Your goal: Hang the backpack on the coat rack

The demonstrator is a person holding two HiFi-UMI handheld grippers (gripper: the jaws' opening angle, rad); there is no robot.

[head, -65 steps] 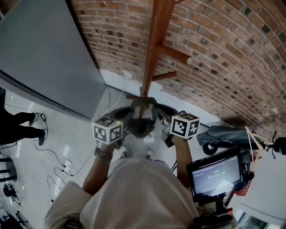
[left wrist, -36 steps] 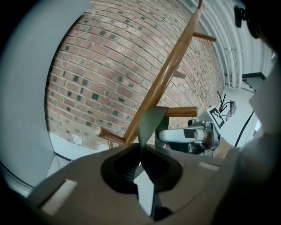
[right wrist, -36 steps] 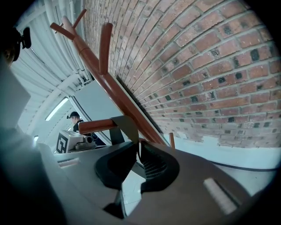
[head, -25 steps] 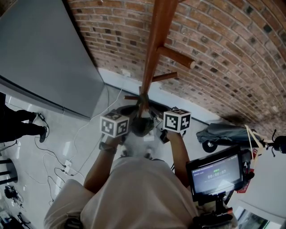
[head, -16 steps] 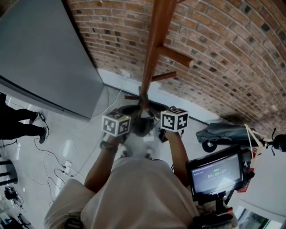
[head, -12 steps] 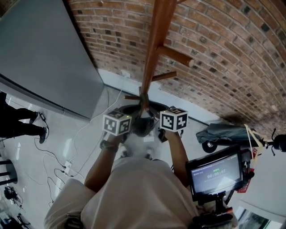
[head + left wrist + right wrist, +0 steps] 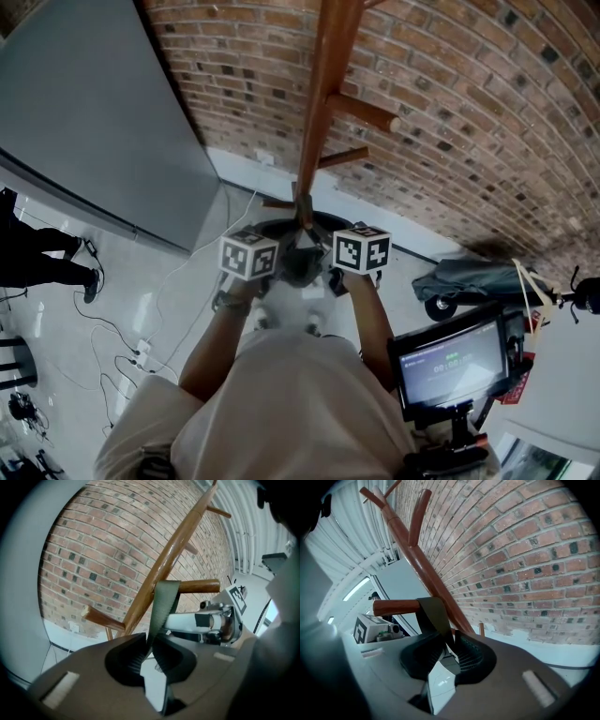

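A wooden coat rack (image 7: pixel 323 94) rises against the brick wall, with short pegs (image 7: pixel 361 111) sticking out. The dark backpack (image 7: pixel 298 264) hangs at the pole between my two marker cubes. Its olive strap (image 7: pixel 163 604) runs up from my left gripper (image 7: pixel 149 645) and lies over a peg (image 7: pixel 199 586); the left jaws are shut on it. In the right gripper view the same strap (image 7: pixel 433 616) drapes over that peg (image 7: pixel 393 606) and drops between my right gripper (image 7: pixel 449 644) pads, which touch it while the jaws are opening. Each gripper sees the other across the peg.
The brick wall (image 7: pixel 487 122) stands close behind the rack, with a grey panel (image 7: pixel 84 112) to the left. Cables (image 7: pixel 141 347) trail on the white floor, and a person's legs (image 7: pixel 42 267) show at the far left. A monitor rig (image 7: pixel 450 361) and a grey bundle (image 7: pixel 469 277) sit at the right.
Both marker cubes have drawn closer together at the pole, and the backpack's straps, spread wide earlier, are now gathered between them.
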